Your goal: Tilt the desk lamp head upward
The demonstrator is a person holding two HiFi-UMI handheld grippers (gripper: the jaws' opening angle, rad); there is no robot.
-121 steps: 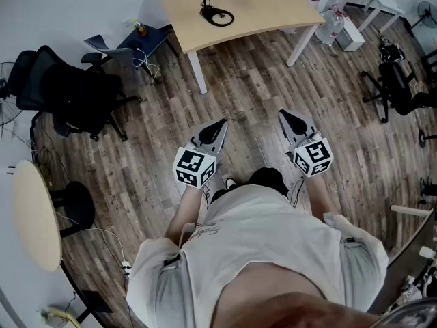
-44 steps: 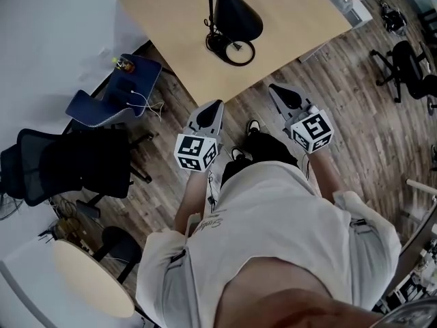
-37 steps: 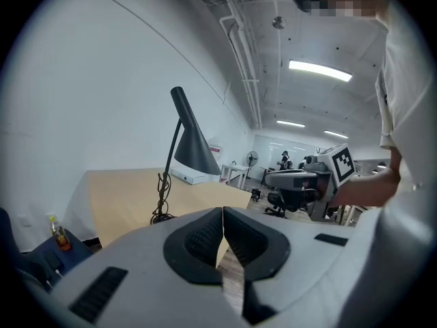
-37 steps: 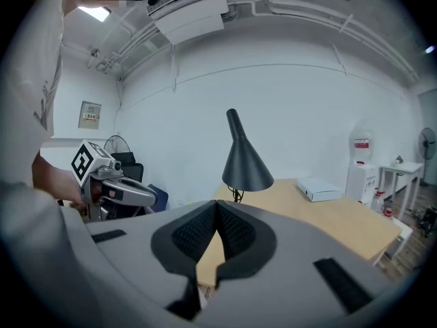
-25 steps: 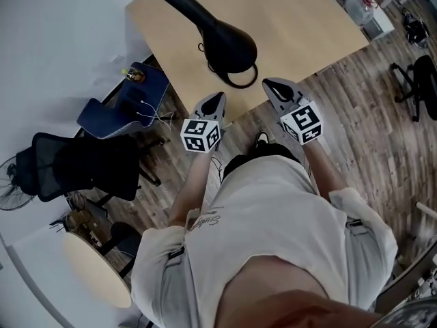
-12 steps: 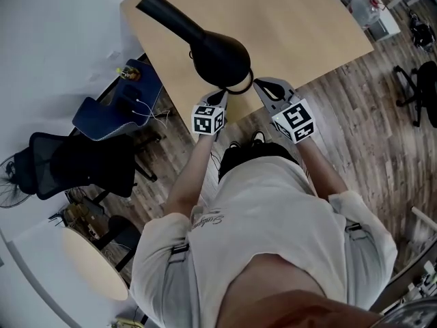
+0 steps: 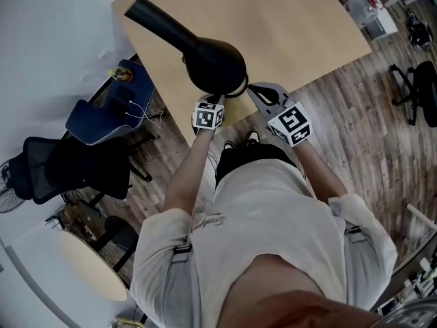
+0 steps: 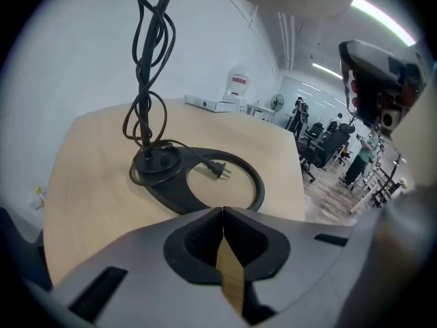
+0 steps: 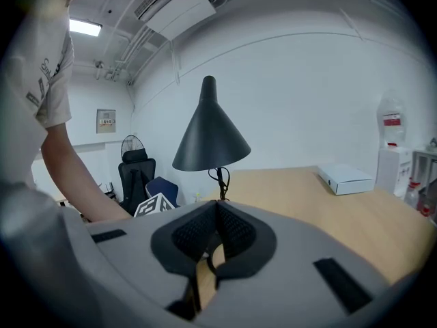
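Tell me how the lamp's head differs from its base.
The lamp head is a solid cone, while the base is a flat open ring. The head stands high above the desk with its mouth facing down, while the base lies flat on the desk with the loose plug inside its ring. Both are black.

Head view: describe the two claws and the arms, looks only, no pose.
The left claw and right claw are grey wedge-shaped shells with black ribbed pads. Each carries a white cube with black square markers. The person wears a white short-sleeved T-shirt with dark script print.
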